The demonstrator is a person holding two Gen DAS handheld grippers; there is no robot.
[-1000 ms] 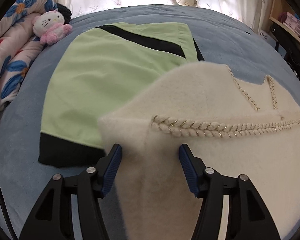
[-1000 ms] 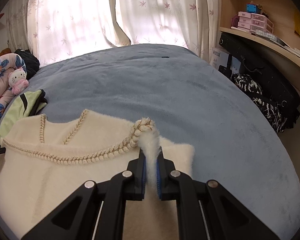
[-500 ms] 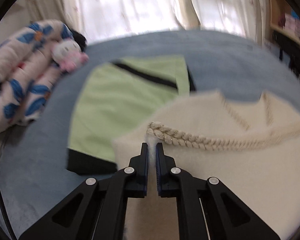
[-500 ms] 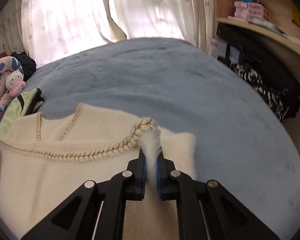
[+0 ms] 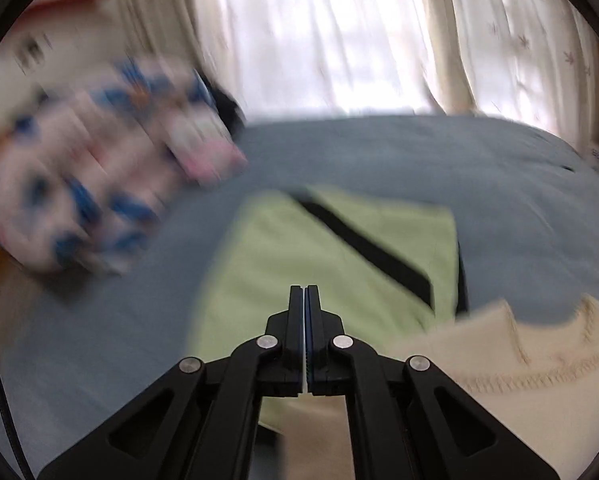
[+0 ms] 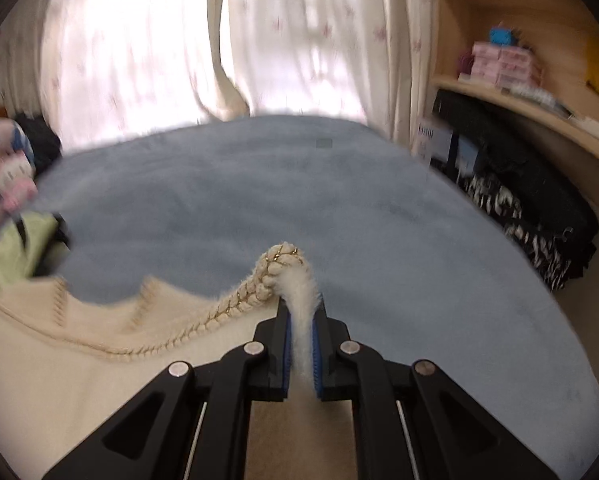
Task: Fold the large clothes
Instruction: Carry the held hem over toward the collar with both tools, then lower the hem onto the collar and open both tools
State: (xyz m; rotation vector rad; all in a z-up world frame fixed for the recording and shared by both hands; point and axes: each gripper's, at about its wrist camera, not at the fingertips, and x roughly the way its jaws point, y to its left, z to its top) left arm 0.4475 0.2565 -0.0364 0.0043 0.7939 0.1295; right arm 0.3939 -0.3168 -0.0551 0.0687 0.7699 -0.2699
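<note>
Cream fuzzy knit sweater with a braided rope trim (image 6: 59, 364) lies across the near part of the blue-grey plush bedspread (image 6: 299, 200), its long axis running left to right in front of you, with the notched neckline edge facing away from you toward the sheer floral curtains (image 6: 147, 52). Your right gripper (image 6: 301, 336) is closed on a pinched-up tuft of that sweater at its right end: the white fleece stands between the blue pads (image 6: 317, 340), and the gold-flecked braid arches over the tips before running off to the left along the garment. From that view the rest of the sweater spreads left of and below the gripper.

Your left gripper (image 5: 304, 320) has its jaws pressed together with only a hairline gap, and no cloth shows between them (the view is heavily motion-blurred). In the left wrist view the sweater (image 5: 519, 380) sits to the lower right of the fingers, apart from the tips. Directly beyond those tips lies the folded light-green garment with a black diagonal stripe (image 5: 319, 264), flat on the bedspread and just beside the sweater's left end. A floral blue-and-white quilt (image 5: 59, 184) and a pink-and-white plush toy (image 5: 203, 148) rest at the far left.
</note>
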